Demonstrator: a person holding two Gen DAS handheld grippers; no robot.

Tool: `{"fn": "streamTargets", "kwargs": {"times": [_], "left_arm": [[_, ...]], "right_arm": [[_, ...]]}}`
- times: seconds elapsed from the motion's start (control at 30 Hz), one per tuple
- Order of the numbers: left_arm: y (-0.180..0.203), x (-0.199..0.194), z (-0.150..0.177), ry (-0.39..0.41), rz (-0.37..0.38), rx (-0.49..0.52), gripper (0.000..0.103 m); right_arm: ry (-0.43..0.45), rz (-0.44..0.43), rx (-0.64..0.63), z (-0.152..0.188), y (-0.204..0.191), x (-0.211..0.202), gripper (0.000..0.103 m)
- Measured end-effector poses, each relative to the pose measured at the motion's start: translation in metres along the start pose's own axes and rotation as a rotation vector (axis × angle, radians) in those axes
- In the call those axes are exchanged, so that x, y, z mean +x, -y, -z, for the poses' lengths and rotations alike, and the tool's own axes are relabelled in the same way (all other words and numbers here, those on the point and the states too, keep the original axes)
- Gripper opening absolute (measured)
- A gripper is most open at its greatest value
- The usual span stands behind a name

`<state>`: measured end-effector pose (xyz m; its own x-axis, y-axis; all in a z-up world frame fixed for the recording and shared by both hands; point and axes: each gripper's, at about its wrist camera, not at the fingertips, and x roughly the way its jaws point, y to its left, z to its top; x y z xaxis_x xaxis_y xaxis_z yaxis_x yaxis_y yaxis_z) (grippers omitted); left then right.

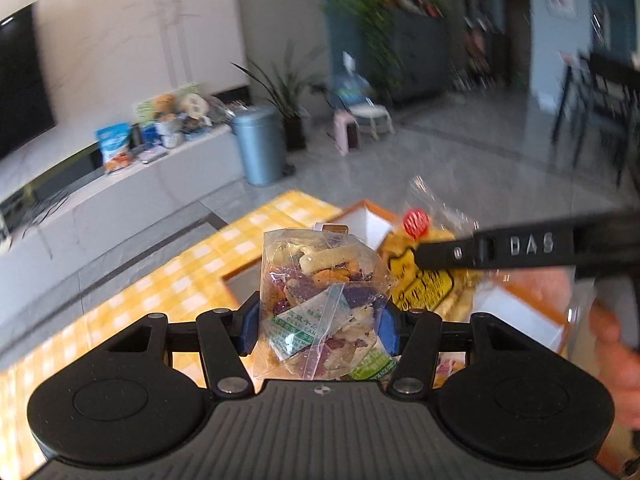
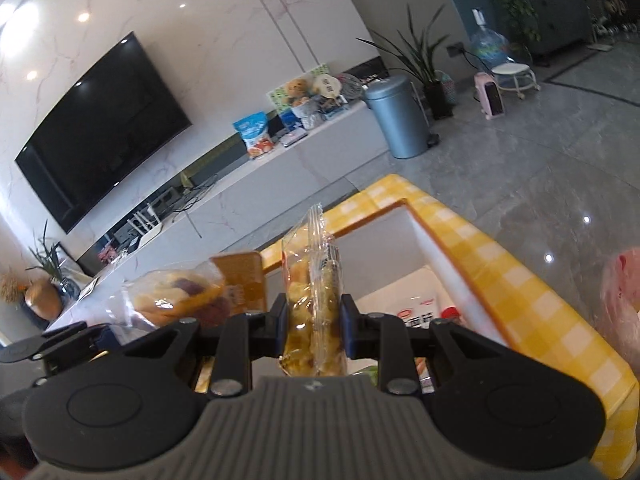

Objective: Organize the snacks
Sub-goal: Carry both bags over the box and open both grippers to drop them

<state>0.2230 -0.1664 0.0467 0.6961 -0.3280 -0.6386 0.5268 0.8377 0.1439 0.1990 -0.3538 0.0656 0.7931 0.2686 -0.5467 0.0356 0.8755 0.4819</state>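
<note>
In the left wrist view my left gripper [image 1: 318,322] is shut on a clear bag of mixed purple, orange and beige chips [image 1: 316,276], blue pads pressing both sides. To its right, a black finger [image 1: 500,248] of the right gripper lies across a yellow snack bag [image 1: 428,280], with a hand [image 1: 612,340] behind. In the right wrist view my right gripper [image 2: 315,330] is shut on that narrow clear bag of yellow pieces [image 2: 314,304], held upright. The mixed chip bag [image 2: 176,296] hangs at the left. Below both is a white box with an orange rim [image 2: 436,240].
The box sits on a yellow checked tablecloth [image 2: 520,288] and holds other snack packets [image 2: 420,314]. Past the table edge lie a grey tiled floor, a blue-grey bin [image 2: 400,120] and a low white cabinet [image 2: 260,184] with more snack bags. A pink bag [image 2: 620,300] shows at the right.
</note>
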Motion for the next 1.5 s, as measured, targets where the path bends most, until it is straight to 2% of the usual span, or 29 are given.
{"fn": "streamTargets", "kwargs": {"times": [0.13,0.33,0.53,0.77,0.97,1.1,1.17,1.27,1.3,1.43,1.5], "left_arm": [[0.011,0.044,-0.001,-0.093,0.004,0.084,0.064],[0.009,0.095,0.002,-0.171,-0.013,0.139,0.064],[0.009,0.120,0.010,-0.258,-0.022,0.202,0.065],[0.003,0.138,0.015,-0.305,-0.033,0.198,0.065],[0.000,0.140,0.013,-0.306,-0.040,0.158,0.066],[0.004,0.138,0.014,-0.298,-0.024,0.140,0.075],[0.008,0.137,0.017,-0.276,-0.025,0.151,0.083],[0.008,0.135,0.021,-0.258,-0.015,0.148,0.083],[0.006,0.133,0.020,-0.252,-0.002,0.131,0.084],[0.007,0.125,0.021,-0.247,0.032,0.108,0.088],[0.009,0.119,0.020,-0.233,0.031,0.122,0.090]], "right_arm": [[-0.031,0.013,0.005,-0.005,0.014,0.019,0.024],[-0.109,0.038,0.009,-0.018,0.032,0.060,0.024],[-0.179,0.081,-0.001,-0.025,0.036,0.097,0.024],[-0.256,0.064,0.029,-0.023,0.037,0.130,0.024],[-0.286,0.070,0.019,-0.024,0.035,0.146,0.024],[-0.285,0.092,-0.010,-0.025,0.035,0.149,0.024],[-0.288,0.103,-0.003,-0.025,0.037,0.149,0.025],[-0.292,0.143,-0.022,-0.026,0.036,0.146,0.033],[-0.292,0.150,-0.030,-0.027,0.035,0.145,0.039],[-0.289,0.163,-0.073,-0.028,0.029,0.139,0.044],[-0.283,0.171,-0.094,-0.028,0.025,0.136,0.052]]}}
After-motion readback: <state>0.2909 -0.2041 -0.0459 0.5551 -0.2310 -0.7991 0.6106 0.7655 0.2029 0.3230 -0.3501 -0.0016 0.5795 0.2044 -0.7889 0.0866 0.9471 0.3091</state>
